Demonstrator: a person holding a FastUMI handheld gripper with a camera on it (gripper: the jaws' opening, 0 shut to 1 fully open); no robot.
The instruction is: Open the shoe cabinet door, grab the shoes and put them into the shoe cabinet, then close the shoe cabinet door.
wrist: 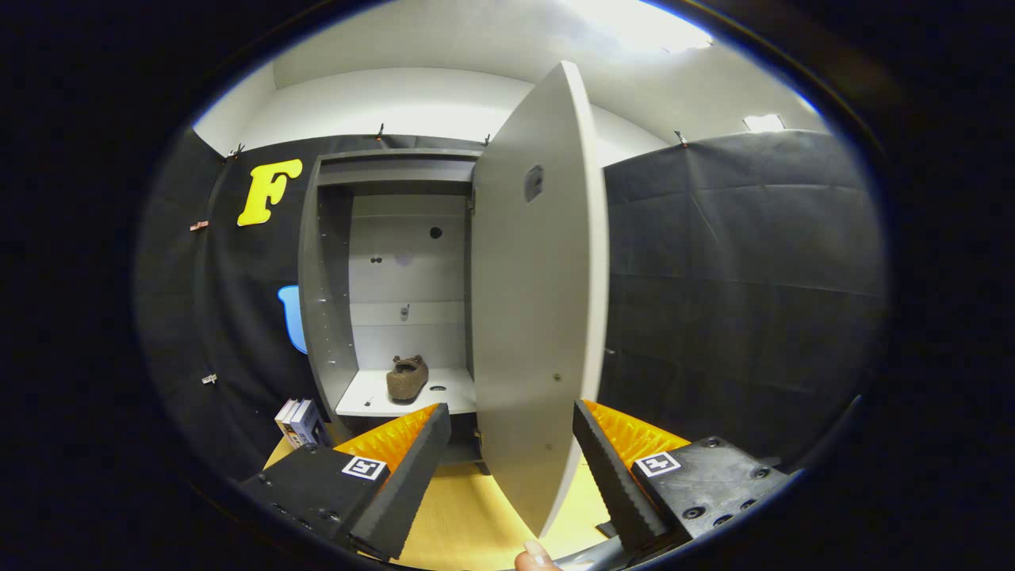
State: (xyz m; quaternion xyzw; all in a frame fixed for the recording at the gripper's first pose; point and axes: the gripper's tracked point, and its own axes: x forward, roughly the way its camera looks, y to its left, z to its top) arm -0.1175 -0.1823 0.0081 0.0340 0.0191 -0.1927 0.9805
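The grey shoe cabinet stands against the booth wall with its door swung wide open toward me. A brown shoe lies on the cabinet's white lower shelf, beyond my left finger. My gripper is open, and the free edge of the door stands in the gap between the two fingers; neither finger presses on it. A fingertip of a person's hand shows just below the door's lower edge.
Several books stand on the wooden floor at the cabinet's left foot. Black cloth walls close in the booth on the left and right. The cabinet's upper part holds no shelf contents that I can see.
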